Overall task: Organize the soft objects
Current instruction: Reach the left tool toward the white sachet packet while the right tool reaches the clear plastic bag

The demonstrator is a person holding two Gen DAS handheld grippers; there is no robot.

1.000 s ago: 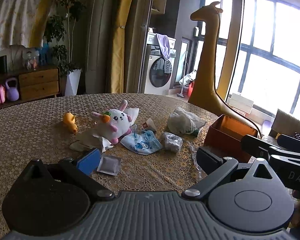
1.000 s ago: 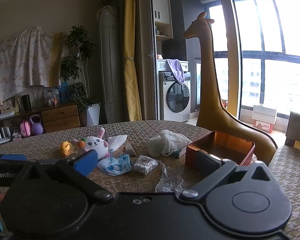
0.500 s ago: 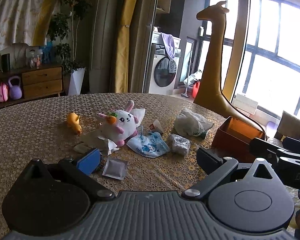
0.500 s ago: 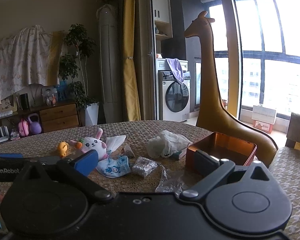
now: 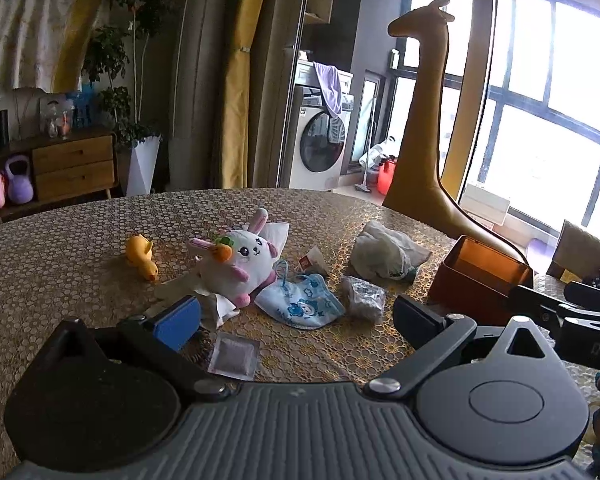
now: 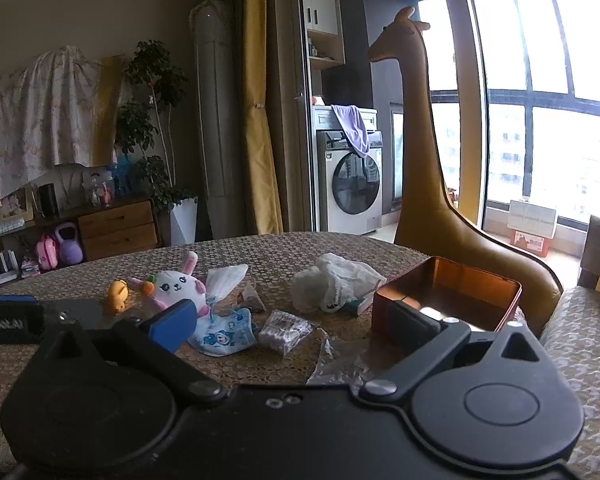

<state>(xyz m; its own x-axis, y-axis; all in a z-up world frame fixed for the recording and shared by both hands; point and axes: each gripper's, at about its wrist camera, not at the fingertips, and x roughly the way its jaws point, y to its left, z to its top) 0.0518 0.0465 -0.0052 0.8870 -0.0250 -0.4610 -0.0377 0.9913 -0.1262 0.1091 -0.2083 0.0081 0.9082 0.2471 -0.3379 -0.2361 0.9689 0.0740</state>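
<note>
Two tools, left tool [image 5: 296, 318] and right tool [image 6: 294, 320], gape wide, holding nothing. Plush rabbit [image 5: 240, 266] lies mid-desk [image 5: 40, 248], ears toward far edge, beside mask [image 5: 300, 306].

Left gripper [image 5: 296, 316] and right gripper [image 6: 292, 322] both hover level, jaws spread wide, holding nothing.

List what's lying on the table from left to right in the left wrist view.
yellow duck → bunny plush → blue face mask → clear wrapped packet → white plastic bag → orange box
</note>
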